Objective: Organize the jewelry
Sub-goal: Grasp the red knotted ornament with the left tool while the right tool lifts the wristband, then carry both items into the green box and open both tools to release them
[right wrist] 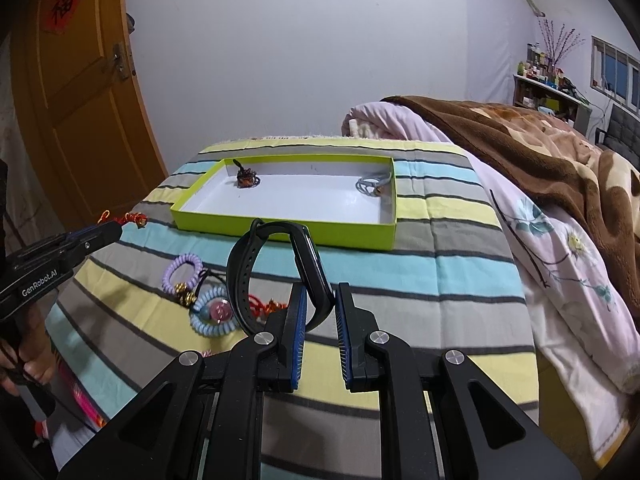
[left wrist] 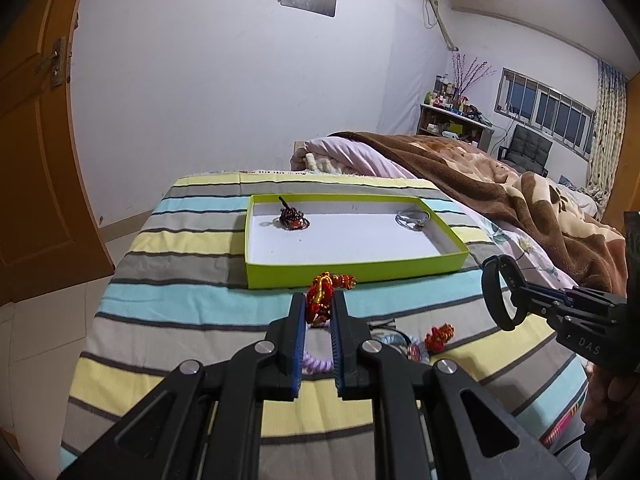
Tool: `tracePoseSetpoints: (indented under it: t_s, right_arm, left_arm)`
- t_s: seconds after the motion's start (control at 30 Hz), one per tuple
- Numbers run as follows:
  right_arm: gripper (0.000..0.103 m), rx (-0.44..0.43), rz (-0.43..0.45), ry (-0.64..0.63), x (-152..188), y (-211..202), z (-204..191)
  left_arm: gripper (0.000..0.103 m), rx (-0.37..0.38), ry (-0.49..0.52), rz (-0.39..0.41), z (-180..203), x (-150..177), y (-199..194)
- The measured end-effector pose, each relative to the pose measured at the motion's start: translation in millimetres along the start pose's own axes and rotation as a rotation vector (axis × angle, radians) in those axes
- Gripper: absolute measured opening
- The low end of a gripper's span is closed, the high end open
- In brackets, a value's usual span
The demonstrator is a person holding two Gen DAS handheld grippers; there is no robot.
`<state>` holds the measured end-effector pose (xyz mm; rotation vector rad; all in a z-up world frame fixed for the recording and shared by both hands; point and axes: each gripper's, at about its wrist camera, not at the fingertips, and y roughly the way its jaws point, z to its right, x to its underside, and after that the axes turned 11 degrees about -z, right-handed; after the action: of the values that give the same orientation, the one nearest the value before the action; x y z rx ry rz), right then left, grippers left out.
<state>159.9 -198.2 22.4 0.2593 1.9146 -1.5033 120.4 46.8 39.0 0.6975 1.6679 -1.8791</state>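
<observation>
A green tray [left wrist: 352, 270] with a white floor lies on the striped bedspread; it also shows in the right wrist view [right wrist: 280, 229]. Inside are a dark beaded piece [left wrist: 293, 217] at the left and a silver bangle [left wrist: 412, 219] at the right. My left gripper [left wrist: 319, 300] is shut on a red and gold beaded string [left wrist: 322, 294], just before the tray's near wall. My right gripper [right wrist: 320, 294] is shut on a black wristband [right wrist: 276, 268], held above the bedspread; it also shows in the left wrist view [left wrist: 500, 292].
Loose pieces lie on the bedspread [right wrist: 420, 276]: a purple coil band [right wrist: 182, 270], a pale blue coil band with a pink disc [right wrist: 214, 314], gold beads [right wrist: 185, 295] and a red cord [right wrist: 266, 305]. A brown blanket [right wrist: 540, 148] lies at the right, a door [right wrist: 80, 100] at the left.
</observation>
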Motion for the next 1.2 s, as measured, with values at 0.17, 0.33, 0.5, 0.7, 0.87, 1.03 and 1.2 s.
tracePoseSetpoints:
  t_s: [0.17, 0.33, 0.5, 0.7, 0.87, 1.03, 1.2]
  right_arm:
    - [0.015, 0.020, 0.000, -0.015, -16, 9, 1]
    - [0.015, 0.038, 0.005, -0.026, -35, 18, 4]
    - [0.015, 0.052, -0.002, -0.027, -57, 36, 11]
    - [0.015, 0.067, -0.019, -0.023, -79, 62, 21]
    - [0.015, 0.076, -0.050, -0.012, -92, 86, 28]
    - [0.015, 0.082, -0.088, 0.002, -99, 109, 35]
    - [0.015, 0.091, -0.112, 0.012, -103, 124, 40]
  left_arm:
    - [0.012, 0.000, 0.019, 0.011, 1, -17, 9]
    - [0.012, 0.002, 0.022, 0.026, -2, -39, 20]
    - [0.012, -0.004, 0.023, 0.031, -7, -56, 37]
    - [0.012, -0.019, 0.017, 0.021, -15, -74, 63]
    - [0.012, -0.027, 0.000, -0.014, -22, -85, 89]
    - [0.012, -0.048, -0.014, -0.067, -28, -88, 119]
    - [0.013, -0.070, -0.013, -0.092, -30, -88, 135]
